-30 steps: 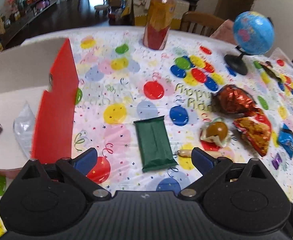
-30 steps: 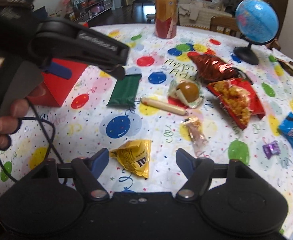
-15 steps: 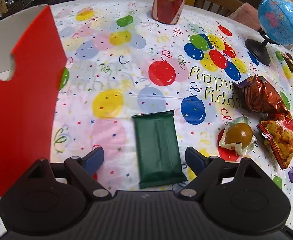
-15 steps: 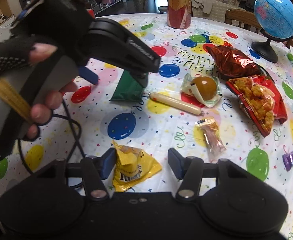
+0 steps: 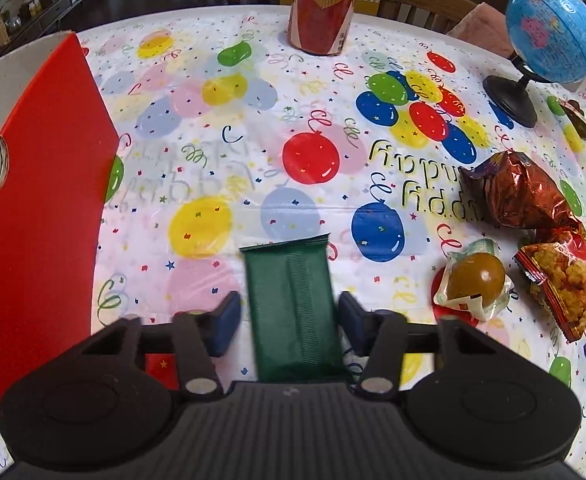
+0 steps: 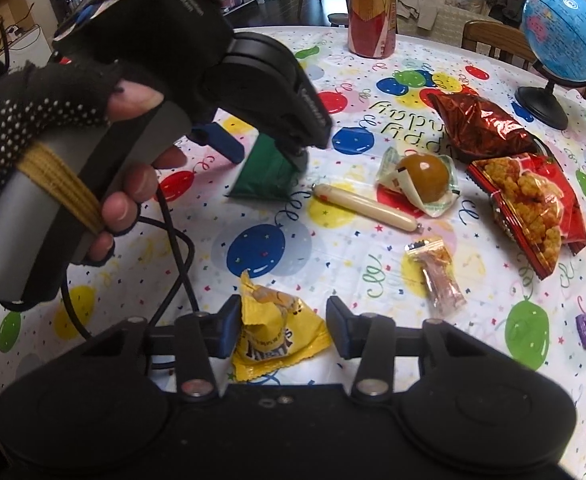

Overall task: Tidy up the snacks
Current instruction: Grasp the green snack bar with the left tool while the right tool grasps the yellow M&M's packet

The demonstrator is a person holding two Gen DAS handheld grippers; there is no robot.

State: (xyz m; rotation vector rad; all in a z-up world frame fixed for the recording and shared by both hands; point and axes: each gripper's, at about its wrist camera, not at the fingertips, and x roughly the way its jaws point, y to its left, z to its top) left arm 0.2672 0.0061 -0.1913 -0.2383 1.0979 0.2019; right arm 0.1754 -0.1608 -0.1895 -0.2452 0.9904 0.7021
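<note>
Both grippers sit apart: left gripper (image 5: 289,320) straddles green packet (image 5: 293,304); squeeze centered; right gripper (image 6: 283,330) brackets yellow candy bag (image 6: 273,340).

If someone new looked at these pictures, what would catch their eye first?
Probably the balloon tablecloth littered with snacks, and the blue globe at its far right edge. Next, the left gripper straddling a green packet beside the red box, and the right gripper around a yellow candy bag, both open.
</note>
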